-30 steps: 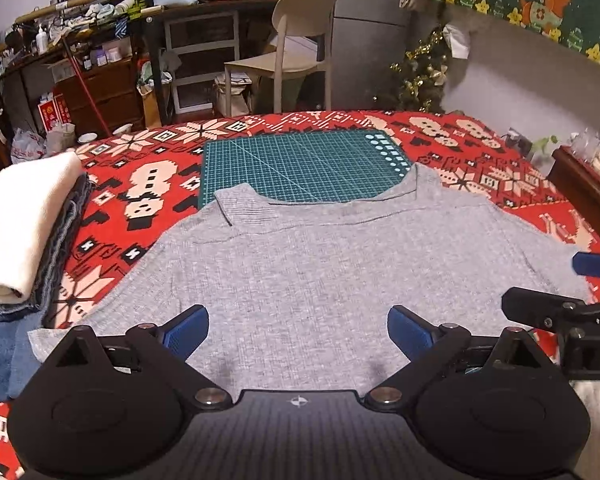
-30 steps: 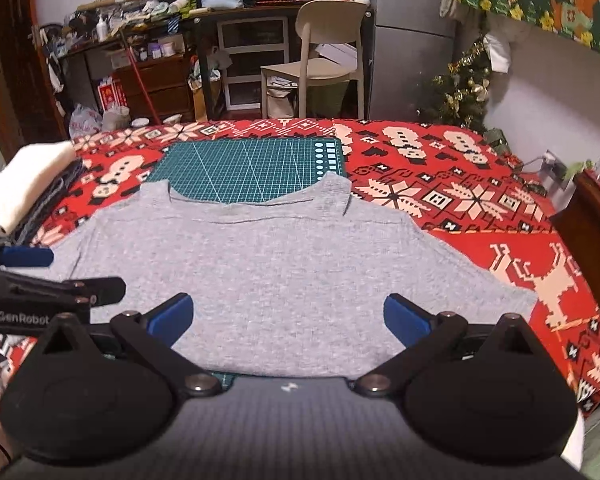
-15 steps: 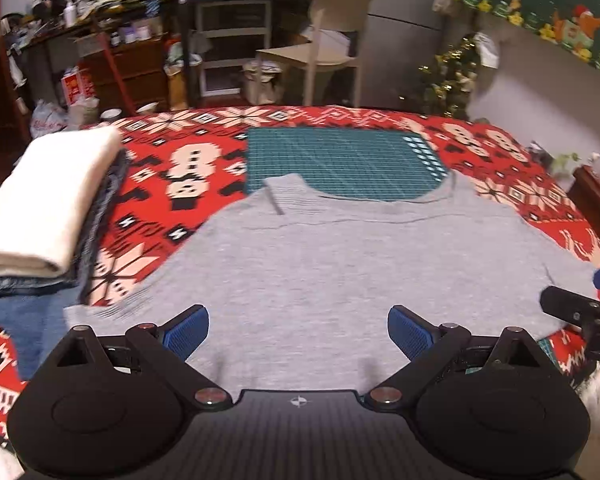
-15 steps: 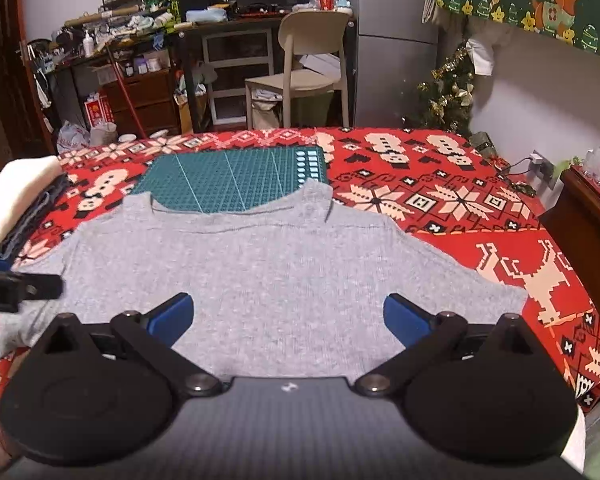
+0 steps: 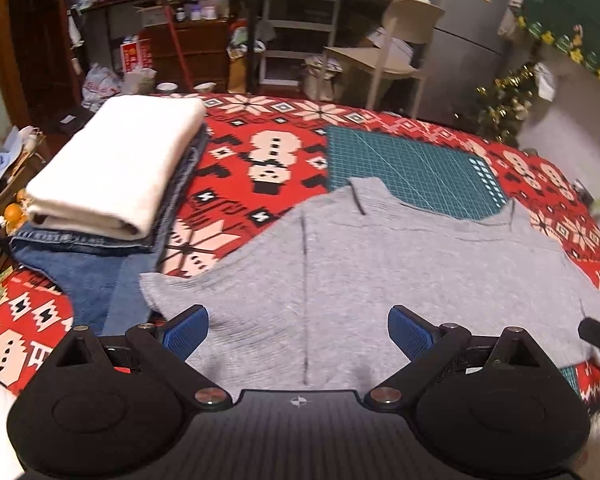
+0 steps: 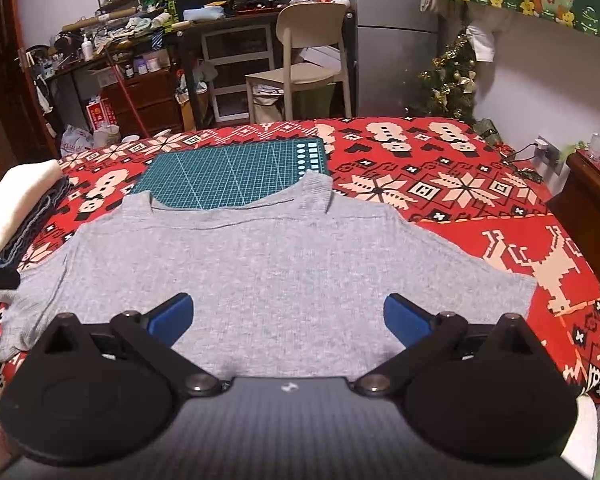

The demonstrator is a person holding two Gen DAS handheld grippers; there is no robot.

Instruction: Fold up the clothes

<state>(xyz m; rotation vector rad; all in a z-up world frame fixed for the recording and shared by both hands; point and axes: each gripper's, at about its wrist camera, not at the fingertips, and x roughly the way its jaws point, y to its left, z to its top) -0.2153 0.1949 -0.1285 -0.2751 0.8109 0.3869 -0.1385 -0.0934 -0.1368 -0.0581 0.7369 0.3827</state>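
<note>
— Where's the shirt [image 6: 268, 272]?
— Flat on the bed [image 6: 480, 216], collar far, over the mat [image 6: 228, 172].
— Grippers?
— Left [image 5: 298, 332] and right [image 6: 286, 320] spread wide, empty, hovering at the near hem, likely lining up the first fold.

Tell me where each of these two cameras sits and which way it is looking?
Left wrist: on the left gripper, facing forward over the flat grey knit top toward the stack of folded clothes; its open blue-padded fingers show.
Right wrist: on the right gripper, facing the top's middle and right sleeve; open fingers show.
Shared: the top, the green cutting mat, the red patterned cover, the beige chair.
</note>
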